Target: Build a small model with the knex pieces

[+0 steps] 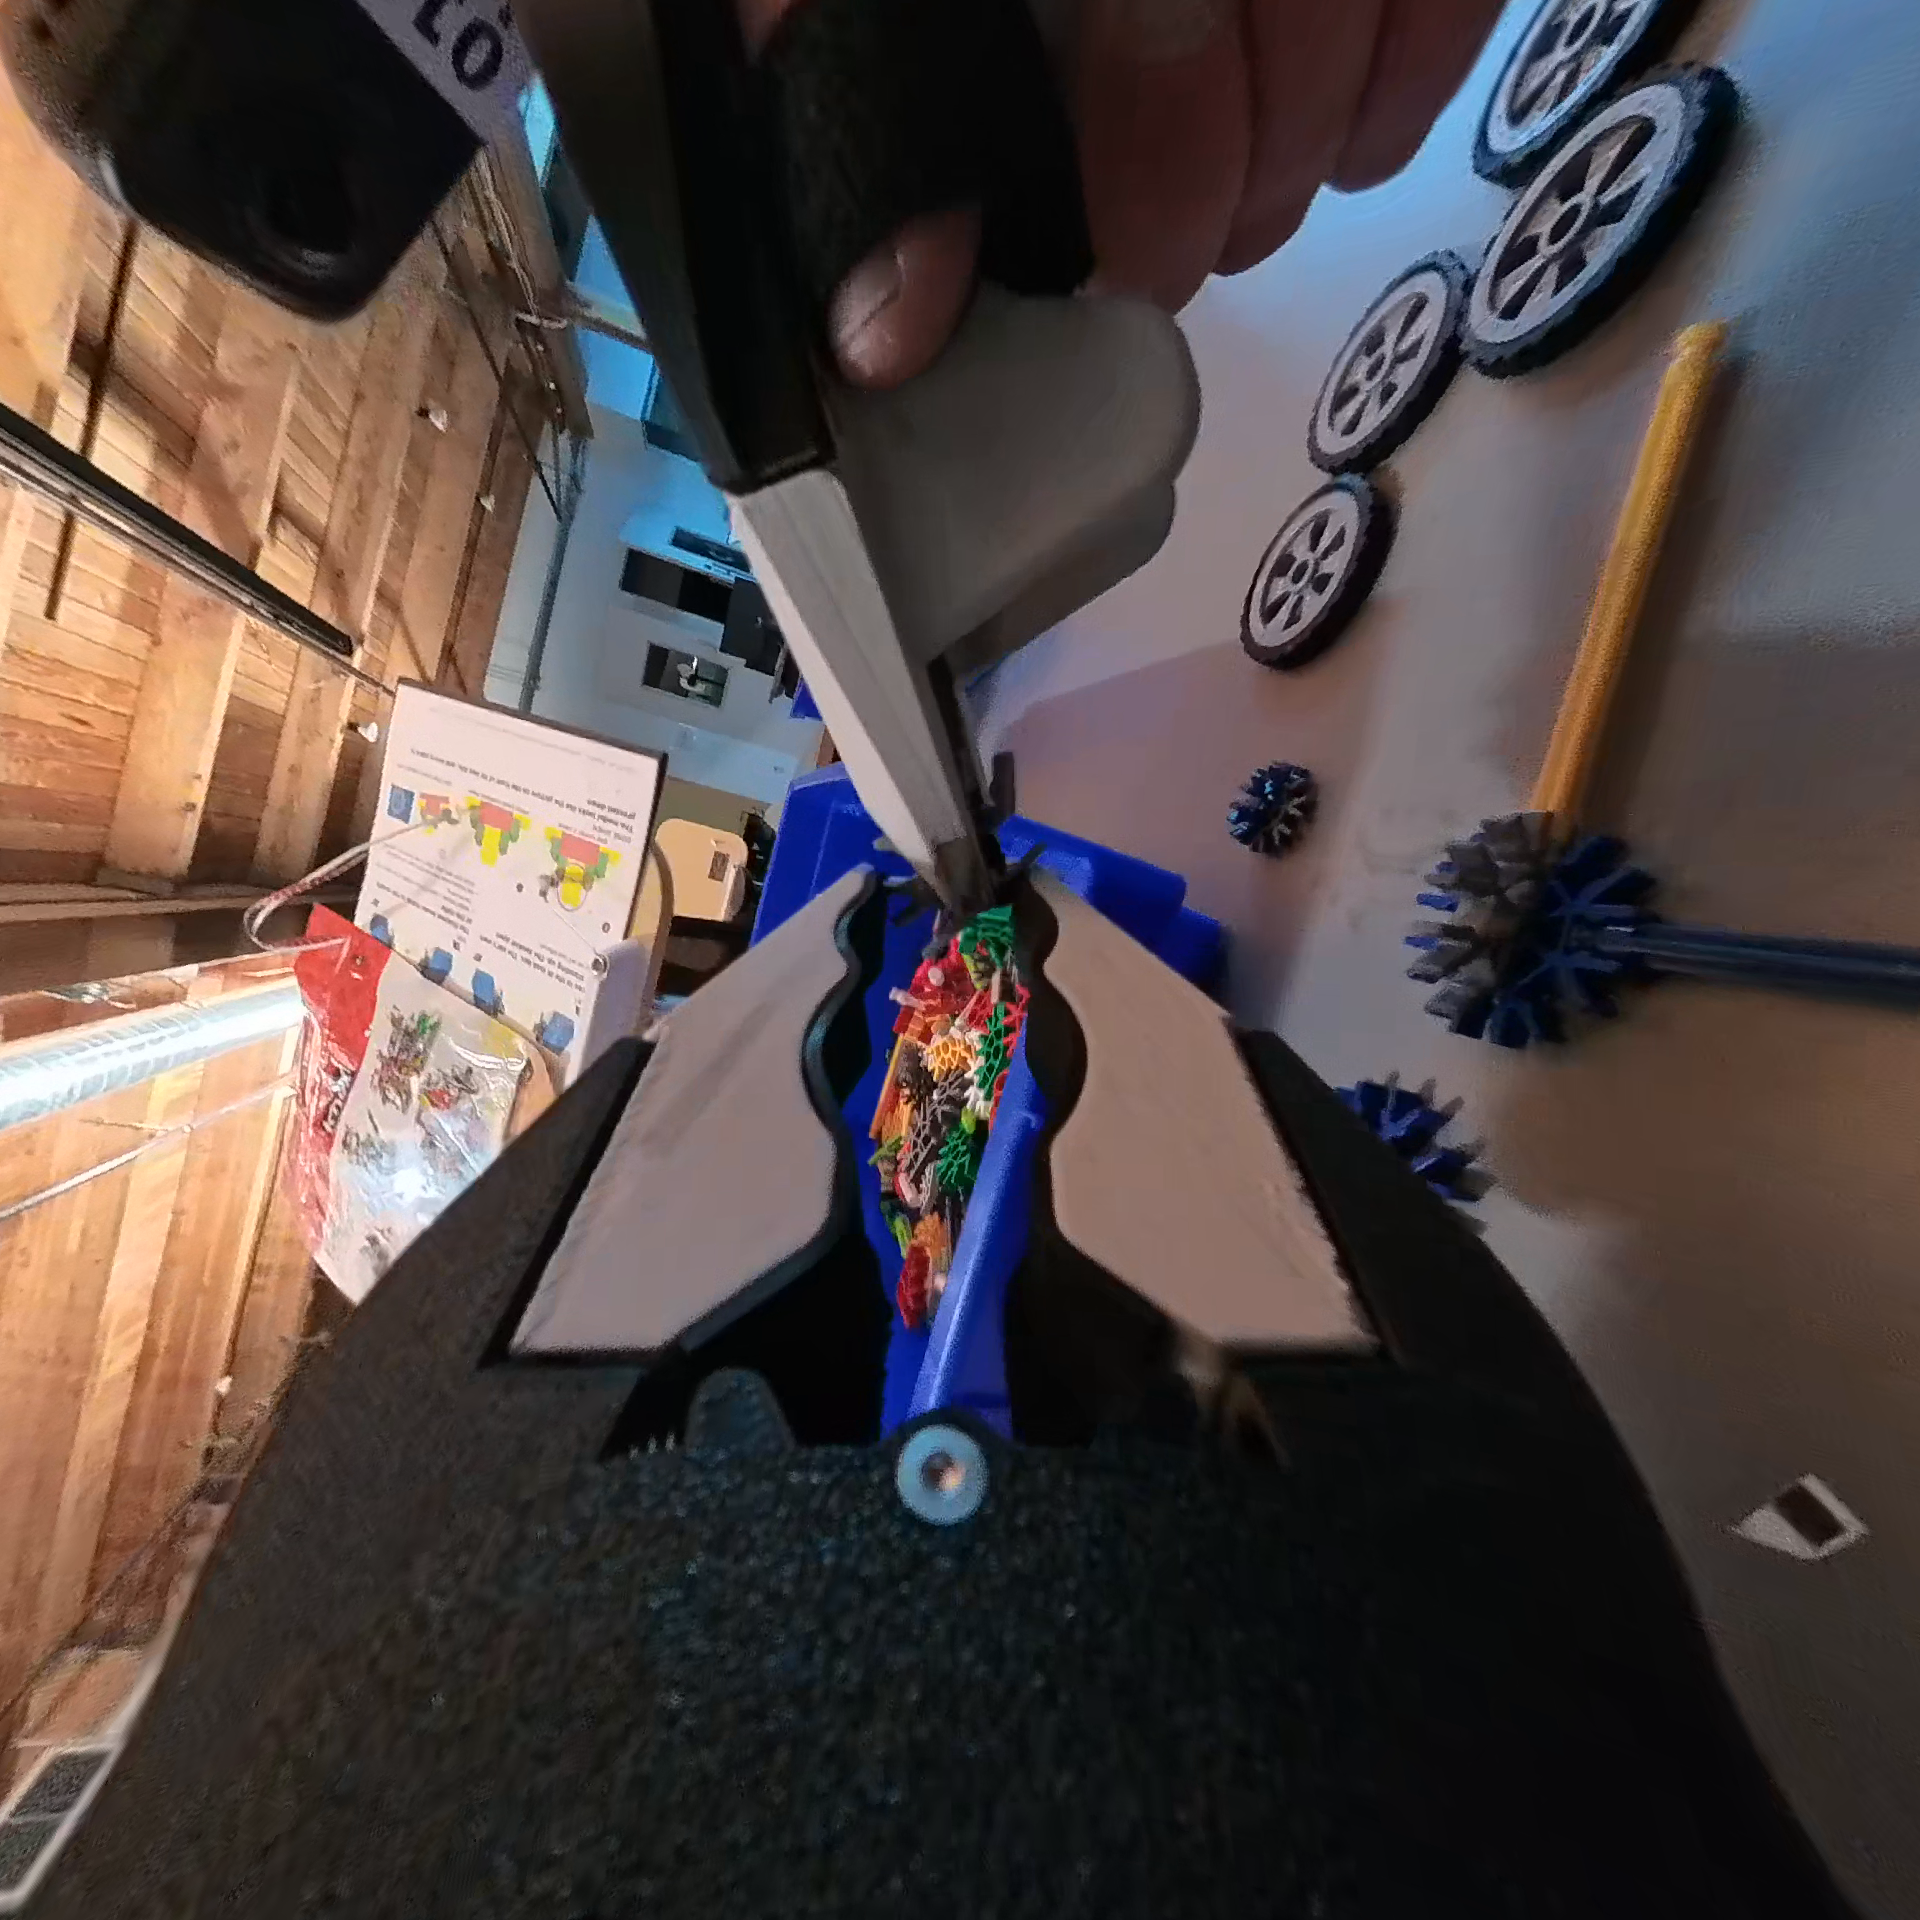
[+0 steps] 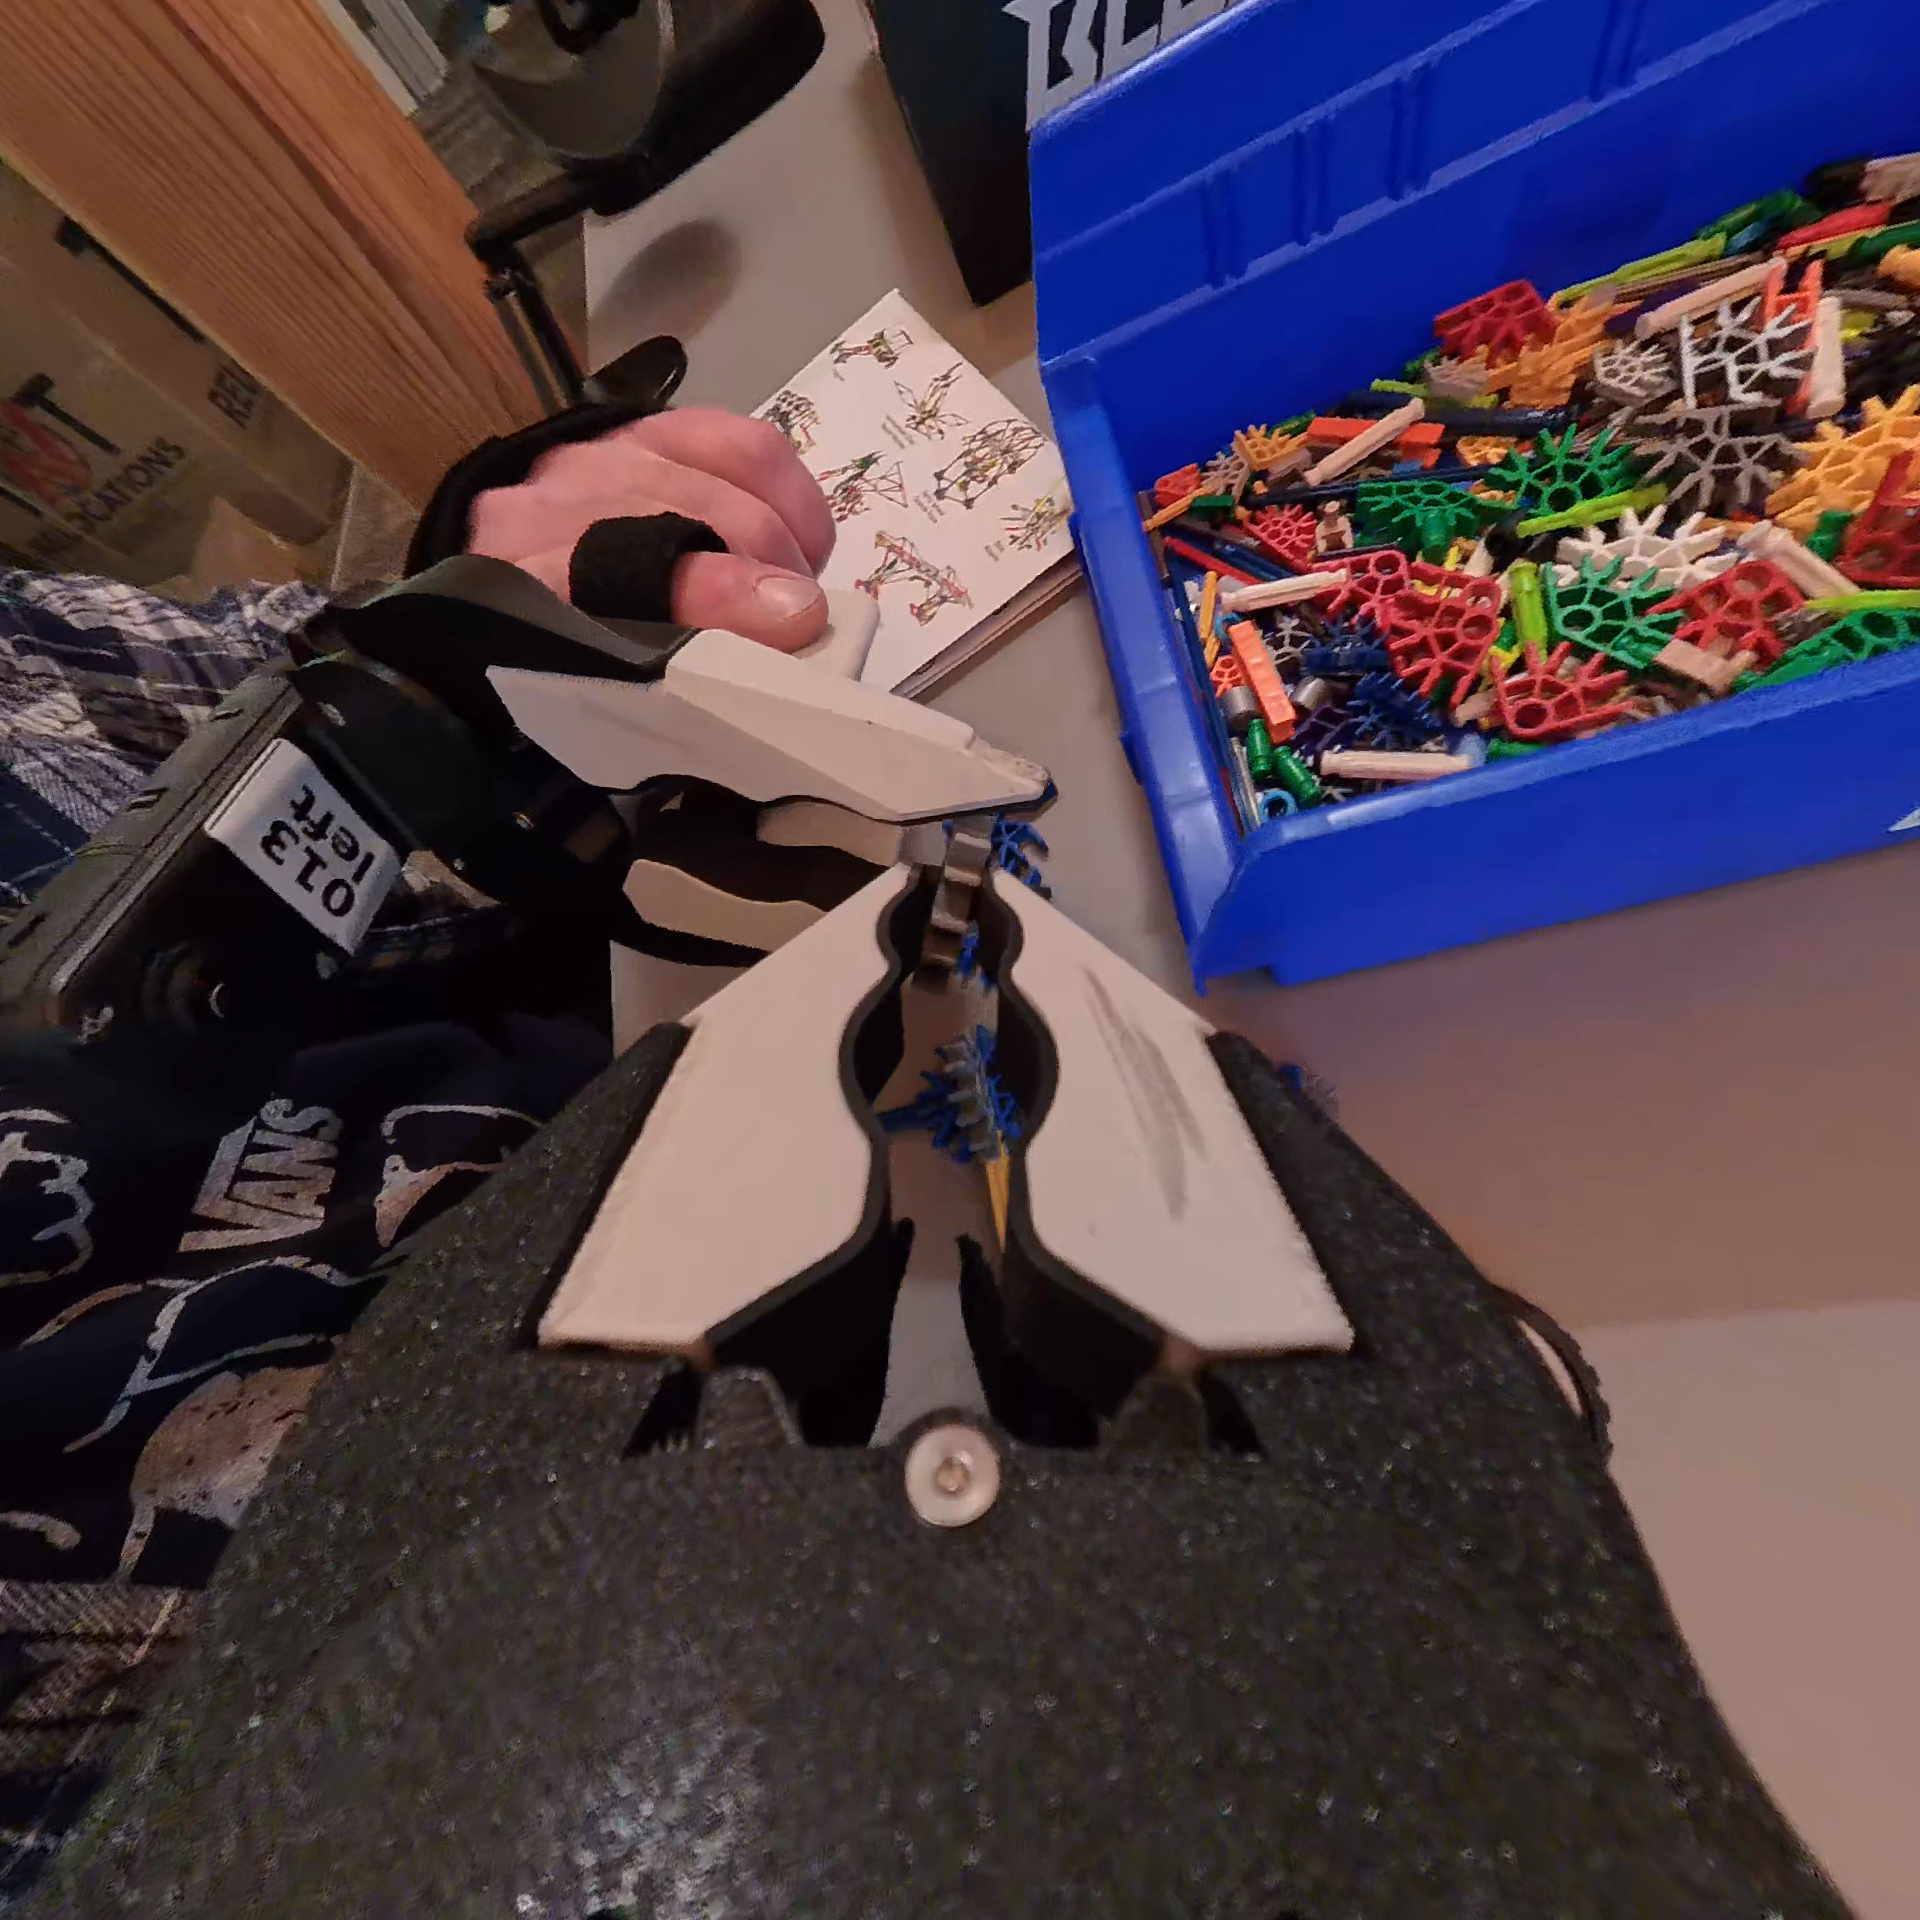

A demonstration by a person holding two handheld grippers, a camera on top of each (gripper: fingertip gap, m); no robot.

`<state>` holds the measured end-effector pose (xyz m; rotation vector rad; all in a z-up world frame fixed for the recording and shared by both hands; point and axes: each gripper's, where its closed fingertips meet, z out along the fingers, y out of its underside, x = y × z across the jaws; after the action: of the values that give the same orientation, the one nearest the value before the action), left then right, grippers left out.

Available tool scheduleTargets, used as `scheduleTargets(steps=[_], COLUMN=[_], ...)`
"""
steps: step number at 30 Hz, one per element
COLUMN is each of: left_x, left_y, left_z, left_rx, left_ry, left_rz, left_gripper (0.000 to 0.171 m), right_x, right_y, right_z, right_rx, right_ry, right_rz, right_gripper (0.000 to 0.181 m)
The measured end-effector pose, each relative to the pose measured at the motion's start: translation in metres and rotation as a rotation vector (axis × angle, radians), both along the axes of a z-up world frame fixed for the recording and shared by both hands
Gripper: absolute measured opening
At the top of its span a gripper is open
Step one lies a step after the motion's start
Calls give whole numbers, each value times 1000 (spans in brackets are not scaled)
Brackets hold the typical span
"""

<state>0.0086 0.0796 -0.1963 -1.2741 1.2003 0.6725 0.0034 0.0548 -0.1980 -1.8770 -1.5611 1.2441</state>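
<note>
Pale grey table [image 2: 1558, 1143]. Blue bin [image 2: 1507, 883] of mixed coloured building pieces toward far side. Open picture booklet [image 2: 925, 499] flat beside bin. Row of four black-and-white toy wheels [image 1: 1382, 364], touching or nearly so. Yellow rod [image 1: 1631, 561] beside wheels. Blue snowflake connector [image 1: 1273, 808] loose between wheels and bin. Blue-and-grey connector cluster on dark blue rod [image 1: 1538, 935] near yellow rod's end. Another blue connector [image 1: 1413, 1132] nearby.
</note>
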Motion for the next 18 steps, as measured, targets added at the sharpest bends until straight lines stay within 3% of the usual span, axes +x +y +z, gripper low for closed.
scheduleTargets(steps=[11, 18], left_x=[-11, -10], left_y=[3, 1], left_z=[3, 4], left_rx=[-122, -226], left_ry=[-185, -321], left_rz=[-1, -54], left_gripper=[15, 14], right_x=[-12, -12], right_y=[9, 6], right_z=[14, 29], right_rx=[80, 174], right_ry=[83, 146], right_rz=[-105, -71], right_gripper=[15, 30])
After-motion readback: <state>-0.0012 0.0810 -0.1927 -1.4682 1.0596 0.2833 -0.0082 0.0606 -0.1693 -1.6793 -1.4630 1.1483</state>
